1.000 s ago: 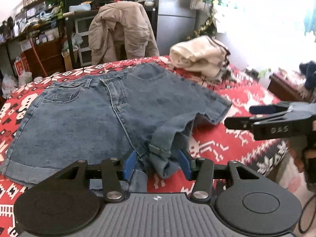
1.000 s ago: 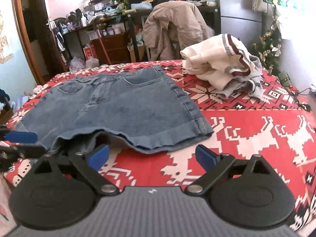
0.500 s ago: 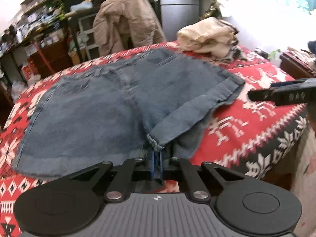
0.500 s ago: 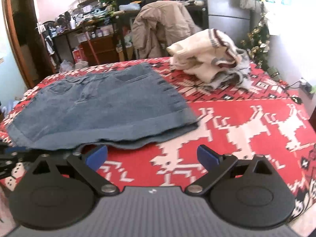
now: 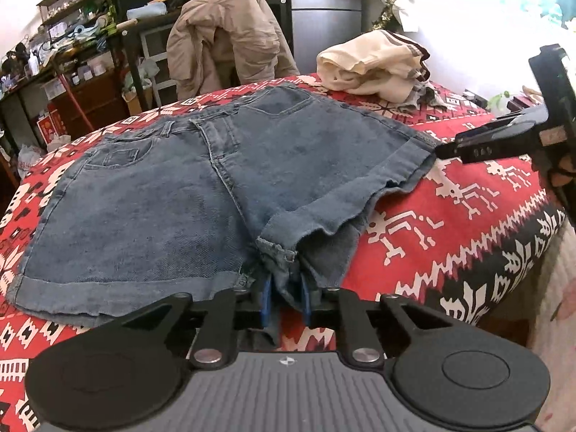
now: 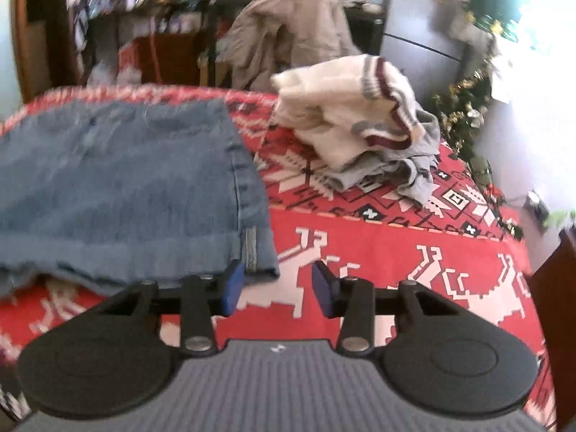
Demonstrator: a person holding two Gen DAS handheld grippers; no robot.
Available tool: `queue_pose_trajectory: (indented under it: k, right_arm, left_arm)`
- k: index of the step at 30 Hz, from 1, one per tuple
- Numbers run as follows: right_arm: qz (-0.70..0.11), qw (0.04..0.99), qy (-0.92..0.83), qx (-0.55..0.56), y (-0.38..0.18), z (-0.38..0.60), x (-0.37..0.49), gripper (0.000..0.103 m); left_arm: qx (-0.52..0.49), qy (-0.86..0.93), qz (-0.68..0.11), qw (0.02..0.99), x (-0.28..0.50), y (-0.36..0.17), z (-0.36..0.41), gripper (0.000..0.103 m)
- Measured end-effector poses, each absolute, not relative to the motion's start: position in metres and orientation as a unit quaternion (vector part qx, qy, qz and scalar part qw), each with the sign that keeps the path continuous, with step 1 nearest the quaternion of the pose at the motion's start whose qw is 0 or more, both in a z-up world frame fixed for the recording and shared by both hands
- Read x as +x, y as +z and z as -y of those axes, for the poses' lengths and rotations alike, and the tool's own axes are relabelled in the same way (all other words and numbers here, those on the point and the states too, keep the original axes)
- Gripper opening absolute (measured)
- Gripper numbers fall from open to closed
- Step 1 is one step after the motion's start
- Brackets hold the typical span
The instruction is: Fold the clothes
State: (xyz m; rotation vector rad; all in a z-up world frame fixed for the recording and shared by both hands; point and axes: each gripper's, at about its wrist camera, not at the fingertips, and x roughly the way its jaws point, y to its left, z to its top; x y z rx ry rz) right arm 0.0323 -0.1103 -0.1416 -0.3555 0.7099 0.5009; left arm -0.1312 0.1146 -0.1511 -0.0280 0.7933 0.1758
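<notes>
While the left gripper (image 5: 286,297) has clamped down on the inner hem of the right leg of the denim shorts (image 5: 201,187), after standing apart around that bunched cuff a second ago, the right gripper (image 6: 277,286) has slid in from open blanket to the outer corner of that same leg. Its jaws have just been closing, but the blue pads are still apart, with the cuffed corner (image 6: 257,255) only partly in the gap and touching at most the left pad, so no real pinch yet. My read: both ends of that leg's hem are about to be held, which sets up folding one leg over the other.

The shorts lie flat on the red patterned blanket (image 5: 468,216), covering its left and middle part, waistband at the far edge toward the chair with the tan jacket (image 5: 230,36), leg openings toward the person. Long axis runs side to side, hip to hip. A cream sweater pile (image 6: 352,122) sits apart at the far right
</notes>
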Motion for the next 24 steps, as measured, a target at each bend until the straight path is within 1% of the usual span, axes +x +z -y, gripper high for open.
queue_pose_trajectory:
  k: [1, 4, 9, 13, 16, 18, 19, 20, 21, 22, 24]
  right_arm:
    - [-0.339, 0.891, 0.241, -0.182, -0.144, 0.108, 0.032, 0.042]
    - [-0.326, 0.894, 0.237, -0.197, -0.150, 0.104, 0.033, 0.042]
    - [-0.316, 0.906, 0.209, -0.189, -0.151, 0.104, 0.043, 0.042]
    - [-0.305, 0.901, 0.235, -0.202, -0.151, 0.101, 0.039, 0.042]
    - [-0.279, 0.893, 0.253, -0.247, -0.152, 0.088, 0.030, 0.044]
    - [-0.271, 0.890, 0.252, -0.265, -0.155, 0.080, 0.031, 0.042]
    - [-0.276, 0.893, 0.247, -0.254, -0.155, 0.080, 0.036, 0.034]
    - [-0.282, 0.898, 0.242, -0.236, -0.155, 0.081, 0.042, 0.016]
    - [-0.294, 0.902, 0.235, -0.210, -0.154, 0.085, 0.049, 0.012]
    - [-0.305, 0.908, 0.223, -0.181, -0.152, 0.090, 0.055, 0.007]
    - [-0.317, 0.916, 0.206, -0.131, -0.149, 0.103, 0.063, 0.007]
  left_arm:
    - [-0.014, 0.085, -0.386, 0.918, -0.131, -0.151, -0.115, 0.016]
    - [-0.016, 0.085, -0.387, 0.918, -0.130, -0.152, -0.116, 0.016]
    - [-0.019, 0.085, -0.388, 0.917, -0.129, -0.153, -0.116, 0.016]
    - [-0.022, 0.084, -0.389, 0.917, -0.128, -0.154, -0.116, 0.016]
    - [-0.023, 0.084, -0.390, 0.917, -0.126, -0.155, -0.117, 0.018]
    - [-0.017, 0.082, -0.390, 0.917, -0.124, -0.155, -0.116, 0.018]
    - [-0.011, 0.082, -0.390, 0.917, -0.124, -0.155, -0.115, 0.018]
    - [-0.005, 0.082, -0.390, 0.917, -0.123, -0.156, -0.115, 0.018]
    - [0.005, 0.083, -0.390, 0.917, -0.123, -0.156, -0.113, 0.011]
    - [0.015, 0.081, -0.390, 0.917, -0.123, -0.156, -0.112, 0.007]
    - [0.016, 0.077, -0.387, 0.919, -0.127, -0.152, -0.112, 0.004]
